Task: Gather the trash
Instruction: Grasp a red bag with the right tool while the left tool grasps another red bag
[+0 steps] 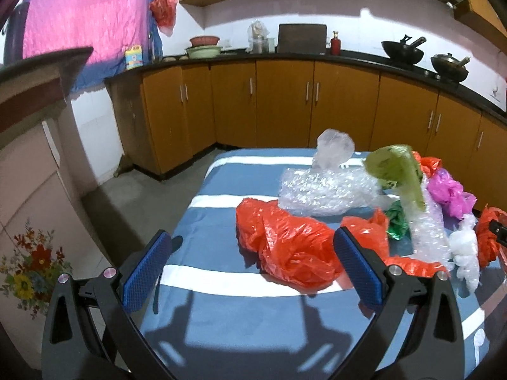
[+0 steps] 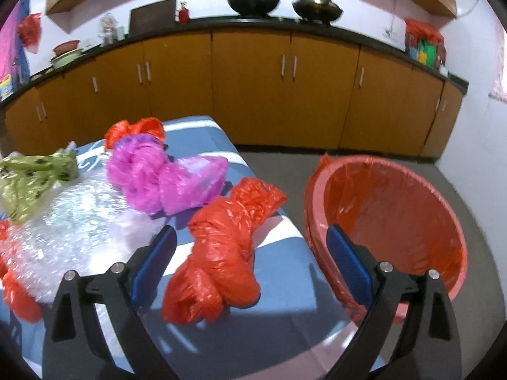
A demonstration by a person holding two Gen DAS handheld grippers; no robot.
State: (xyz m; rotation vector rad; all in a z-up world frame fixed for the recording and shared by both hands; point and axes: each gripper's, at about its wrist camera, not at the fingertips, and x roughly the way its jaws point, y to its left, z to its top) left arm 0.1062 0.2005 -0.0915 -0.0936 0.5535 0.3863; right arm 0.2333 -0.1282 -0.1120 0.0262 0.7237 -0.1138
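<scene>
Both hand-held grippers, left (image 1: 253, 262) and right (image 2: 252, 264), are held wide and empty; the red bag (image 2: 218, 253) beside the bin (image 2: 412, 190) is best pinched mid-bundle.

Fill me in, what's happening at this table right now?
Trash collection is just starting. Both grippers are open and empty: the left gripper faces a crumpled red bag, the right gripper another red bag. Bubble wrap, pink and green bags lie on the blue cloth. The red-lined bin beside it looks empty.
</scene>
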